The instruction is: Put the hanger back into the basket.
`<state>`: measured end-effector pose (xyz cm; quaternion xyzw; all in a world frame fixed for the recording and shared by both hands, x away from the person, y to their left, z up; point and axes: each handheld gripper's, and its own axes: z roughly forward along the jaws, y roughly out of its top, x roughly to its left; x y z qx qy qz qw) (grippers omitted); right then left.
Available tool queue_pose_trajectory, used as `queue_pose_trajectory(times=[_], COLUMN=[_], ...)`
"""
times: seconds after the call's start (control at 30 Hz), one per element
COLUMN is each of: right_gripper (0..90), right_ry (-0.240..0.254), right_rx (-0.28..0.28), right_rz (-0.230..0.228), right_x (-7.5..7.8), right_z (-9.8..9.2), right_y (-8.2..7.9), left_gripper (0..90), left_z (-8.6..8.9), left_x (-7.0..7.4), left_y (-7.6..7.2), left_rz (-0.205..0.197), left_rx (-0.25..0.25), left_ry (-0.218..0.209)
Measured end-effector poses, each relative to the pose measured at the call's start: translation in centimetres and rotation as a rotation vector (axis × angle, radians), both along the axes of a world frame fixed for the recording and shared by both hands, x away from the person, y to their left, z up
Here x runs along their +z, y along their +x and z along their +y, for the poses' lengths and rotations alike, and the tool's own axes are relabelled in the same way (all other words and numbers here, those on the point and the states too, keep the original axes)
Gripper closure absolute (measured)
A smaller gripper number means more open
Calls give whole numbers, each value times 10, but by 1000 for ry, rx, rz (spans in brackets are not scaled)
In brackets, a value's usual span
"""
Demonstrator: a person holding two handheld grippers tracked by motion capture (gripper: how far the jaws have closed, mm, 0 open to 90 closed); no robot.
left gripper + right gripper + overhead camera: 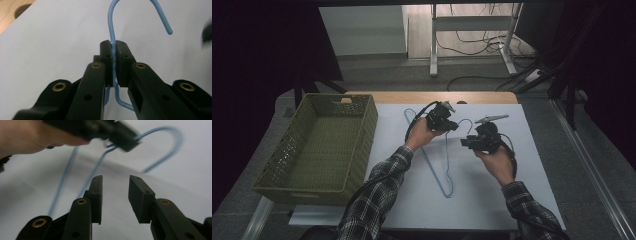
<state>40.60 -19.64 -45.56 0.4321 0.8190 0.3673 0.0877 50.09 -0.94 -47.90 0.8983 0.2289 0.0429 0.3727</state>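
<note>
A blue wire hanger (438,159) is seen on the white table surface (492,190), its neck just below the hook clenched between the jaws of the left gripper (114,53), which is held near the middle of the table toward the far edge. The right gripper (115,185), held just to the right of the left one, is shown with its jaws parted and nothing between them, the hanger's hook lying beyond them. A green woven basket (292,145) is placed at the left of the table
</note>
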Motion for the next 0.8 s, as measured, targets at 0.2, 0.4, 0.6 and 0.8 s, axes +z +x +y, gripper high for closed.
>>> queue_pose_trajectory(times=[0.2,0.4,0.6,0.8], right_gripper=[602,711,853,875], right_ry=[80,74,93,110], right_rx=[-9,-21,-43,-21], right_rz=[70,92,112,107], right_x=[-22,-32,-30,-20], right_z=[29,42,36,25], right_y=[18,25,24,24], left_gripper=[862,862,840,600], left_z=[4,2,6,29], left_x=[3,4,6,28], left_y=[-3,-7,-7,-11], left_rz=[1,7,18,-6], left_rx=[16,15,31,42], left_ry=[-9,-17,-27,-63])
